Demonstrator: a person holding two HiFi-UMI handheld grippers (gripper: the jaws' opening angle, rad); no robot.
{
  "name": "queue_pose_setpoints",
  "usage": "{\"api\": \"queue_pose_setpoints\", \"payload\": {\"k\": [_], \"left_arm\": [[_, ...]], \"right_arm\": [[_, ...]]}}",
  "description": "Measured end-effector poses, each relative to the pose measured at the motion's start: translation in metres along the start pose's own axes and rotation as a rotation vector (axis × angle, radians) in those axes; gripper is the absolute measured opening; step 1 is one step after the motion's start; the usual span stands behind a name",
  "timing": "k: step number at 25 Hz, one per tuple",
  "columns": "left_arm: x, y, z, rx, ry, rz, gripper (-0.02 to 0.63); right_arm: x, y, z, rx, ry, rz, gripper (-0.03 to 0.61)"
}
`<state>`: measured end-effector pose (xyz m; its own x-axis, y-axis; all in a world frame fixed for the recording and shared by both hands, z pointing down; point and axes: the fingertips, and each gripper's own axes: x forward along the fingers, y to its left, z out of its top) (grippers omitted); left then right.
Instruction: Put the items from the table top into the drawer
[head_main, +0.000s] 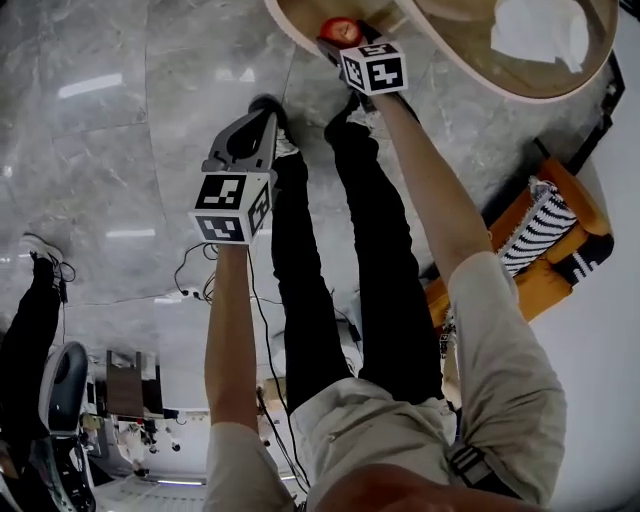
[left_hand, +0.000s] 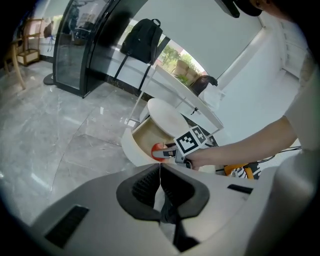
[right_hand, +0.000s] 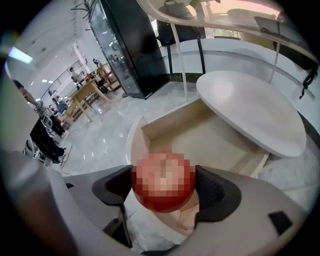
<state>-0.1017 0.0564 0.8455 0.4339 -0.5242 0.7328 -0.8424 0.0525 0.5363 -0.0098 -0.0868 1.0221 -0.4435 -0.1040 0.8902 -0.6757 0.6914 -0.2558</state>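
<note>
My right gripper (head_main: 343, 40) is shut on a red apple (head_main: 337, 27) and holds it over the near rim of the open wooden drawer (head_main: 296, 18). In the right gripper view the apple (right_hand: 162, 182) fills the gap between the jaws, with the drawer's (right_hand: 200, 135) bare inside just beyond it. The round white table top (right_hand: 250, 107) overhangs the drawer's far side. My left gripper (head_main: 262, 112) hangs over the floor, left of the drawer, shut and holding nothing. The left gripper view shows its shut jaws, with the apple (left_hand: 158, 151) above the drawer (left_hand: 142, 137) ahead.
A white crumpled item (head_main: 540, 30) lies on the table top (head_main: 560, 85). To the right stands an orange-wood piece with a black-and-white striped cloth (head_main: 540, 232). Grey marble floor (head_main: 150, 100) spreads to the left. A glass cabinet (left_hand: 85, 45) stands far off, and a person's legs (head_main: 35, 300) show at the left.
</note>
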Motion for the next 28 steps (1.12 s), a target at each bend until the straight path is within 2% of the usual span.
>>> {"api": "queue_pose_setpoints", "payload": {"k": [6,9,15,20,28], "left_arm": [[0.01,-0.018,0.01,0.045,0.028,-0.025,0.021],[0.02,-0.031,0.019,0.057,0.027,-0.043,0.021],[0.028,-0.05,0.023,0.082,0.043,-0.061,0.021],[0.015,-0.073,0.04,0.09,0.041,-0.069,0.021],[-0.042,-0.112,0.094,0.122,0.011,-0.029,0.021]], "right_arm": [[-0.003,-0.007,-0.007,0.045,-0.014,0.017,0.365],[-0.008,-0.011,-0.008,0.075,-0.028,0.026,0.397],[-0.029,-0.01,-0.018,0.062,-0.019,0.007,0.397],[-0.09,-0.002,-0.016,0.156,-0.019,0.016,0.397],[-0.201,0.012,0.008,0.157,-0.042,-0.015,0.396]]}}
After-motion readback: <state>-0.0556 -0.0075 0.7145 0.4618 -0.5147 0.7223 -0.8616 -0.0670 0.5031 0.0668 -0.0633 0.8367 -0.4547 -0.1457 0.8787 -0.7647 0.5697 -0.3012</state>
